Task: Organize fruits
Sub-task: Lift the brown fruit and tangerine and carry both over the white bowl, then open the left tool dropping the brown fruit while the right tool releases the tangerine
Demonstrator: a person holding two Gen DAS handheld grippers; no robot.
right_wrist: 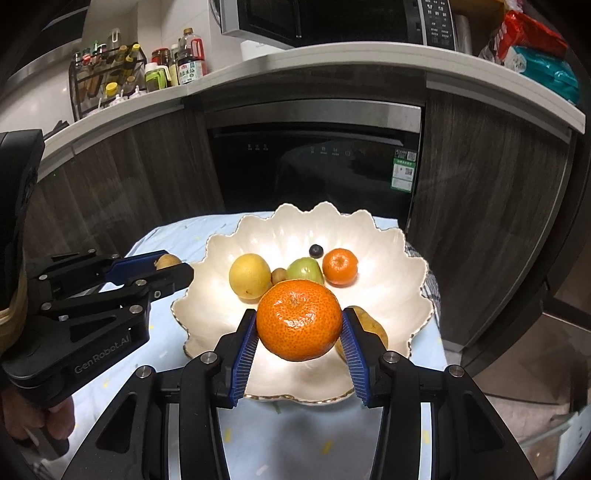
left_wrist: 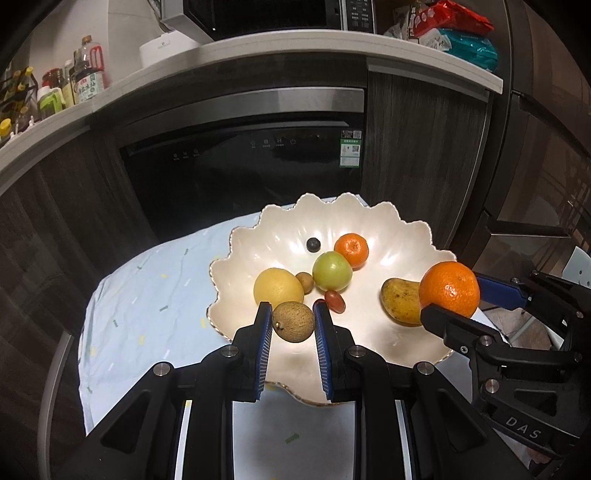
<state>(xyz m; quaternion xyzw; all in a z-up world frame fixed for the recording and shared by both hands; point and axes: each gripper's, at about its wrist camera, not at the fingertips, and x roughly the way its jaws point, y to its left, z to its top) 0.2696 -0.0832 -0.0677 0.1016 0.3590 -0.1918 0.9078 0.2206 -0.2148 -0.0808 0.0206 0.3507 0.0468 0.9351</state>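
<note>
Kitchen stool cloth (left_wrist: pixel 147 295) | left gripper (left_wrist: pixel 291 321) pinching brown longan (left_wrist: pixel 293 321), right gripper (right_wrist: pixel 299 332) clamping mandarin (right_wrist: pixel 298 319) | I'd lower both gently into scalloped bowl (left_wrist: pixel 369 218), releasing toward 6 o'clock.

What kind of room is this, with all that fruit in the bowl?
Most likely a home kitchen. A microwave sits on the white countertop, bottles of sauce and seasoning stand along it, and a built-in dark-fronted appliance, perhaps a dishwasher, sits below.
</note>
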